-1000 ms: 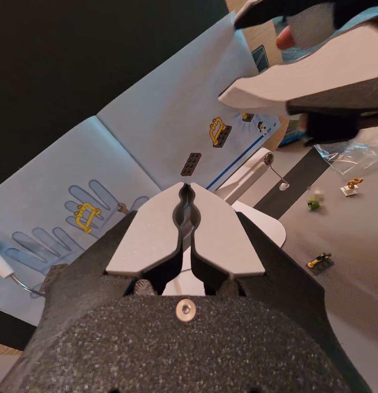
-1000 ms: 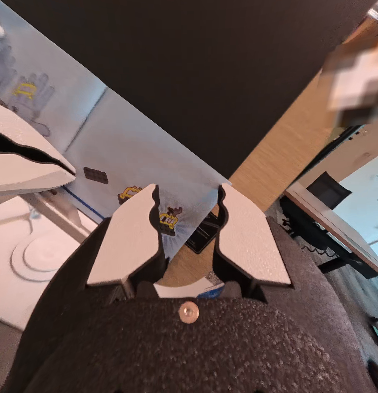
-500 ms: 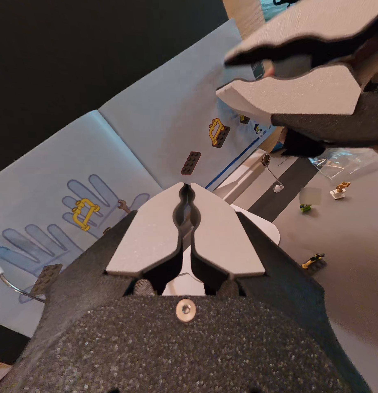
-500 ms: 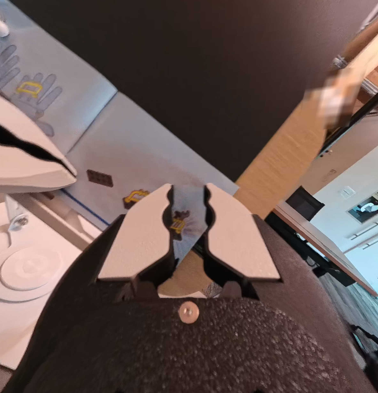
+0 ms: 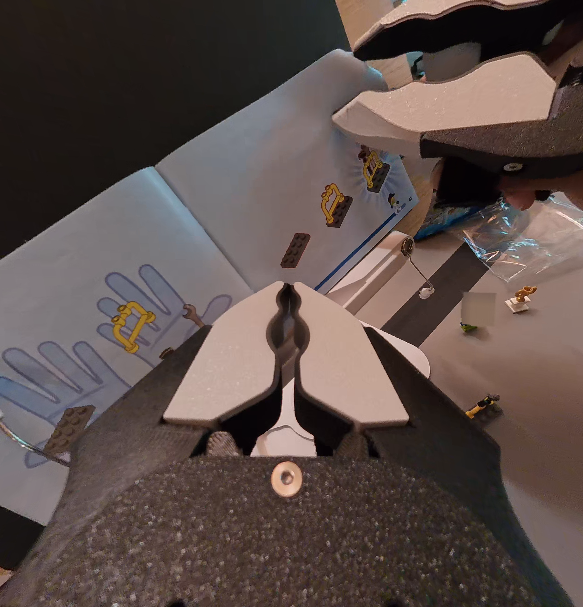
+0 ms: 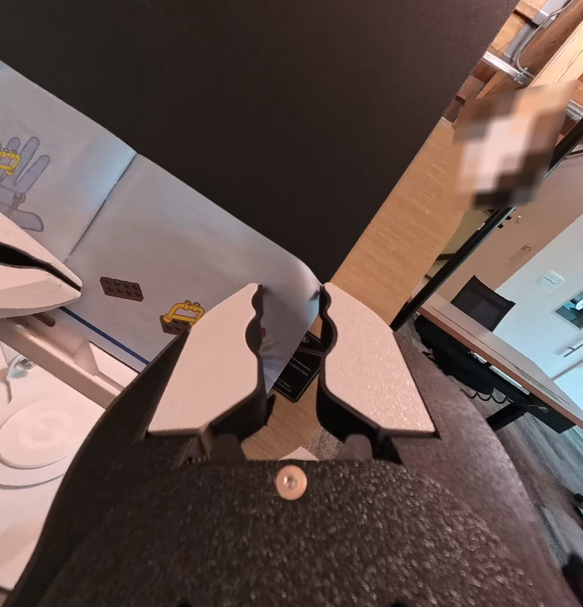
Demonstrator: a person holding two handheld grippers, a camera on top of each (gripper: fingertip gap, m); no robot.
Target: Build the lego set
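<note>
- The right gripper (image 6: 288, 295) had its jaws apart, with the curled outer edge of the booklet (image 6: 191, 249) standing between the fingertips, closer to the left finger and seemingly not yet pinched.
- That page edge ran roughly along the fingers, so a plain squeeze would likely catch it for turning the page.
- The left gripper (image 5: 288, 287) was clenched tight with nothing between its jaws; it hovered just short of the booklet's (image 5: 217, 203) lower edge, pointing up the right-hand page.
- The right gripper was plainly the nearer to the page's free edge; the left sat well to its left, near the fold.
- Loose lego lay to the right of the left jaws on the grey table (image 5: 529, 377): a yellow-and-dark piece (image 5: 483, 404), a gold piece on a white plate (image 5: 521, 296), a green bit (image 5: 468, 326).
- A plastic bag (image 5: 526, 243) lay beyond them.
- A dark plate (image 5: 70, 427) sat on the left page; in this view I could not tell whether it was real or printed.
</note>
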